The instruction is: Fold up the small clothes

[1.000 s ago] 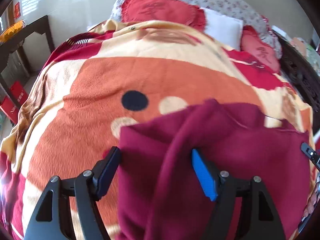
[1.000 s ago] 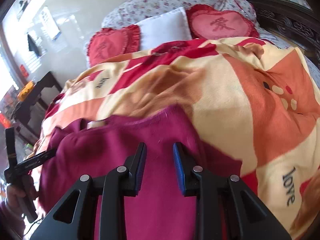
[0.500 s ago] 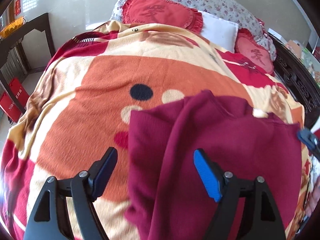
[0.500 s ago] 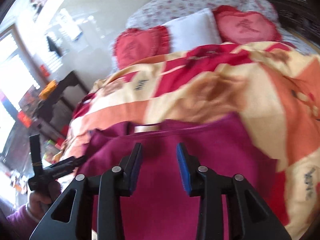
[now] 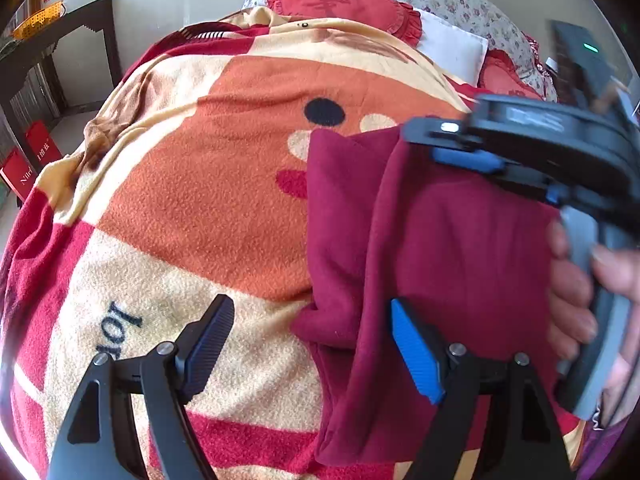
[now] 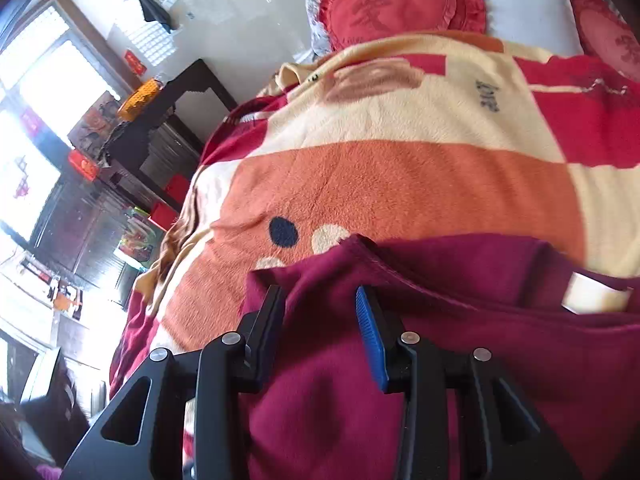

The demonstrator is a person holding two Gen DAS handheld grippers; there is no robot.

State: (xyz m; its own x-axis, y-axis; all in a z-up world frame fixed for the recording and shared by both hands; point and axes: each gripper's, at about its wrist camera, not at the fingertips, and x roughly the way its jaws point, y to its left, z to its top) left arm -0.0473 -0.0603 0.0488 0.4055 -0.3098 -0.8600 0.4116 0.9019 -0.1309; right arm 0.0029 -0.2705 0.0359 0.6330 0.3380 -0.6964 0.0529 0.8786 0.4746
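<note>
Left wrist view: the maroon garment (image 5: pixel 460 248) lies on the patterned blanket (image 5: pixel 224 184) covering the bed, toward the near right part of it, with one flap doubled over along a lengthwise fold and its left edge falling on the orange panel beside the dark dot. The left gripper (image 5: pixel 316 344) stands spread wide, nothing between its jaws; its blue pad hangs over the garment's lower left edge, the black one over bare blanket. The right gripper (image 5: pixel 472 160) crosses the upper right of the frame above the garment's far edge, blurred, carried by a hand (image 5: pixel 576 292) at the right margin. Right wrist view: the right gripper (image 6: pixel 320 320) is parted a modest way over the garment (image 6: pixel 500 340), its pads clear of the cloth and gripping nothing. A pale label (image 6: pixel 596 296) shows inside the neckline at right; red cushions (image 6: pixel 392 4) and a white pillow (image 6: pixel 524 4) sit at the head of the bed. Assessment: the cloth appears to be a soft, light fleece or knit, limp, not fragile, and likely to cling to the fuzzy blanket rather than slide. It should be pinched at a hem or corner through both layers, shallowly, to avoid catching the blanket beneath.
</note>
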